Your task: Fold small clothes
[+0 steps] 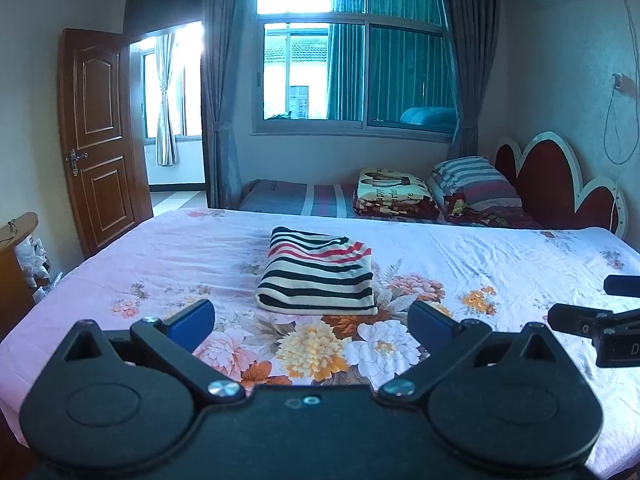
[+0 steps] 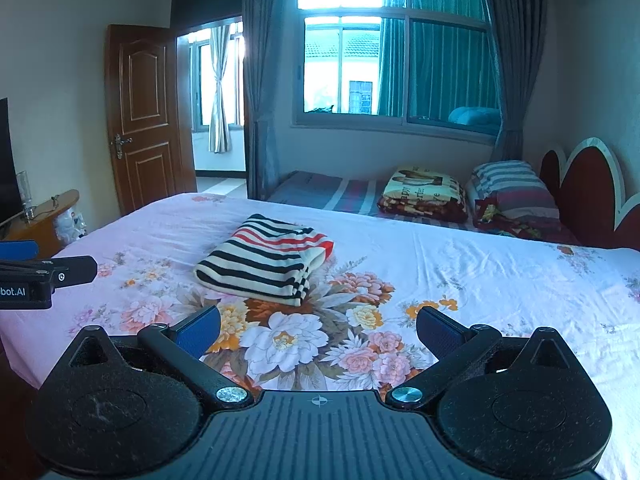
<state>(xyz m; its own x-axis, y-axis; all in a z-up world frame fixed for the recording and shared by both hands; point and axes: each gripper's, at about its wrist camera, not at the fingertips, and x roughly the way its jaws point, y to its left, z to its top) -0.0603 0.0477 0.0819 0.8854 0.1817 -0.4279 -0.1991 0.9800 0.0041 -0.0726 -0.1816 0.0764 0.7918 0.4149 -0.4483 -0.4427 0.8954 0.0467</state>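
Striped garment: folded, lying on the floral bed.
Left gripper: jaws spread, empty.
Right gripper: jaws spread, empty.

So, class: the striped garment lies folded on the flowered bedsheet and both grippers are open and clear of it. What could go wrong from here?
1. The striped garment sits as a loose folded stack; a pinch on one layer only could pull the fold open.
2. The bedsheet is thin and wrinkled, so a low grasp by the left gripper may catch sheet along with cloth.
3. The right gripper hangs close beside the left; both reaching in together could collide.
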